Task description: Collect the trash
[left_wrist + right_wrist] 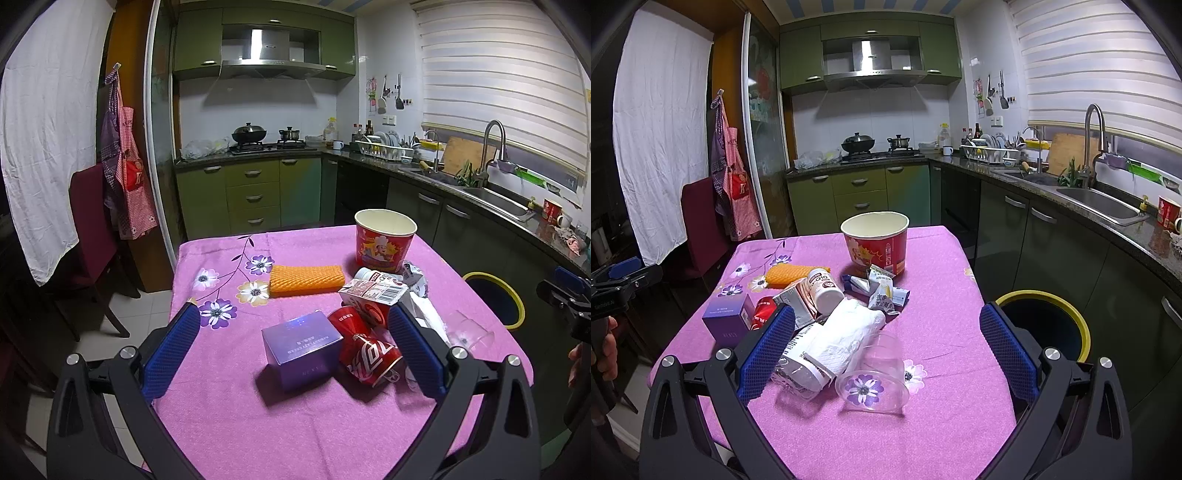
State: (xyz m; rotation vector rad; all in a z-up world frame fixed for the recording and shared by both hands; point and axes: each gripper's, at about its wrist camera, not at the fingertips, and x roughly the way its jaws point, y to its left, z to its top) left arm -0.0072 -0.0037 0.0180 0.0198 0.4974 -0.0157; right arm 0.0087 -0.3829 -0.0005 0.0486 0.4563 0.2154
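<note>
Left claw (291, 336): jaws spread wide, holding nothing, hovering over the near half of the counter (229, 413) with its pink flowered cloth. Right claw (886, 343): likewise wide apart and empty.

Trash lies clustered on the counter. Red paper bucket (877, 240) stands upright at the far side; the part of its pale interior that shows is bare, though its bottom is hidden from both views. Clear plastic cup (873, 373) lies on its side, mouth toward the right camera, nothing inside. Crushed red cola can (364, 349) lies touching a purple box (303, 349). A milk carton (373, 297) rests tilted just behind the can; a white pill bottle (823, 290) lies on its side beside it. Crumpled white wrapper (846, 338) and small snack packets (882, 291) sit between bottle and cup. Orange sponge (306, 279) lies apart, flat.

Dark bin with yellow rim (1049, 325) stands on the floor just off the counter's right edge; its contents appear dark and cannot be made out.
</note>
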